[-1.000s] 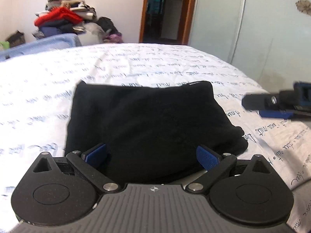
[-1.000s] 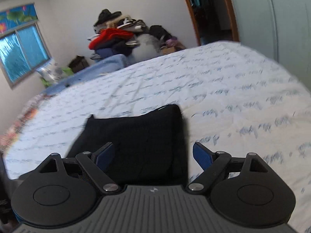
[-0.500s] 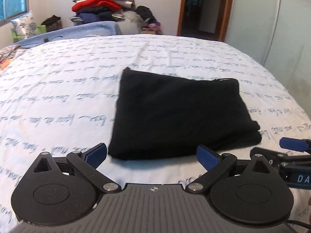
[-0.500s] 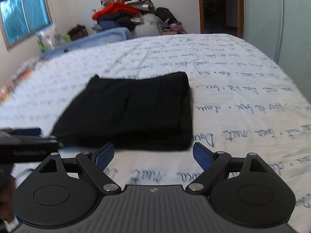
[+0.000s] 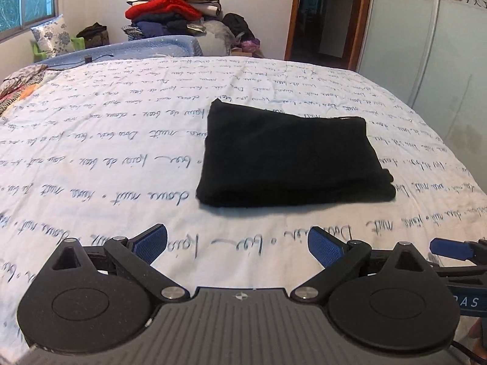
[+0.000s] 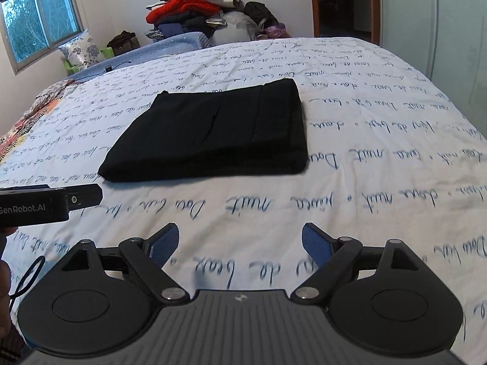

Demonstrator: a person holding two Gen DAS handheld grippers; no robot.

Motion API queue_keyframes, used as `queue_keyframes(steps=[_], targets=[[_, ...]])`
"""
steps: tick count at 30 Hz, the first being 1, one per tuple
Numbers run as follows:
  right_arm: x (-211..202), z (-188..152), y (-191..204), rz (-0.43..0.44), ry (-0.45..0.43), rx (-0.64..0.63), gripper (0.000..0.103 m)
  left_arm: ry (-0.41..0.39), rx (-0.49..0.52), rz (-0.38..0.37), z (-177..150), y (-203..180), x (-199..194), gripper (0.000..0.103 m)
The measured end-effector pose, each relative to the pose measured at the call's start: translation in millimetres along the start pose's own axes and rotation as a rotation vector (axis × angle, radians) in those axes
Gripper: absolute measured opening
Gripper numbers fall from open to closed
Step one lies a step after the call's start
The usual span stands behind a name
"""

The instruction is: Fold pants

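While the folded black pants [image 5: 292,158] lie flat on the bed [image 5: 91,158], the left gripper [image 5: 237,241] and right gripper [image 6: 240,241] hover short of them, jaws apart and empty.

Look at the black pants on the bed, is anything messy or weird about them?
Nothing much stands out. The black pants lie folded in a flat, tidy bundle on the bed sheet, with only the near right corner bulging a little in the left wrist view. Both grippers, left and right, are open and clear of them.
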State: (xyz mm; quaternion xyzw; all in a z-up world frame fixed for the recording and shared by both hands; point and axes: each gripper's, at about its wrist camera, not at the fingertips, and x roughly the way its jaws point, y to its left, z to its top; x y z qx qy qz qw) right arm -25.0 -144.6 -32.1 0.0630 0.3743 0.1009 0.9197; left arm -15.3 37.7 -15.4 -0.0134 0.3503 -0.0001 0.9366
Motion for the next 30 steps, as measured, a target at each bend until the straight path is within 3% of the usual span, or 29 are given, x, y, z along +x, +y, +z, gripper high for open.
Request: queue_keyframes(steps=[6,11,16,22,30], targets=[[-11.6,-16.8,4.9,0.006,0.001,-0.003,0.088,-0.104,0.000,-0.014,-8.0,1.6,-27.2,0.103],[-19.3,-18.7,4.0,0.009,-0.002,0.004,0.088,-0.128,0.042,-0.047,-6.3,-10.4,-44.8,0.102],[-23.5,-17.8,1.3,0.002,-0.009,0.023,0.088,-0.127,0.072,-0.029,-11.9,-20.3,-49.5,0.101],[-21.5,-17.5,3.9,-0.035,-0.001,0.004,0.088,-0.124,0.106,0.082,-16.4,-23.5,-45.4,0.099],[-17.6,-14.7,7.8,-0.043,0.010,-0.013,0.088,-0.083,0.025,0.075,-11.5,-4.7,-39.6,0.101]])
